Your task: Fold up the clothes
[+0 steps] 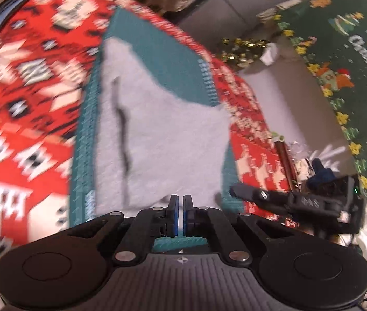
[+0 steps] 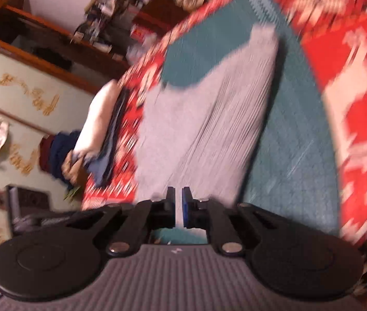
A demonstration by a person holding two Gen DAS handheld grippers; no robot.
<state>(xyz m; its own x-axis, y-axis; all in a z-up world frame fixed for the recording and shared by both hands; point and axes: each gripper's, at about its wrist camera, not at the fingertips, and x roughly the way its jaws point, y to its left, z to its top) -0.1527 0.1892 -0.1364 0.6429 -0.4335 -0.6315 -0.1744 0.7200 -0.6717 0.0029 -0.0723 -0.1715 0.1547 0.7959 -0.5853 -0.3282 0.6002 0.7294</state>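
Both the left tool [image 1: 180,216] and the right tool [image 2: 178,211] pinch the near edge of a grey garment [image 1: 157,134], apparently a sweater, stretching ahead over a teal mat [image 2: 287,155].

We see a red patterned blanket [image 1: 28,83] under a teal mat [image 1: 173,59]. A green Christmas rug [image 1: 339,64] (lettered) lies beyond, beside gold tinsel [image 1: 238,49].

garment [image 1: 162,134]: light grey, plain. mat [image 1: 173,59] under it: teal. blanket [image 1: 28,77]: red with white/black geometric knit pattern. rug [image 1: 339,77]: dark green, yellow flower border, white "merry christmas" lettering. hand-held gripper pads [image 1: 174,215]: blue on black.
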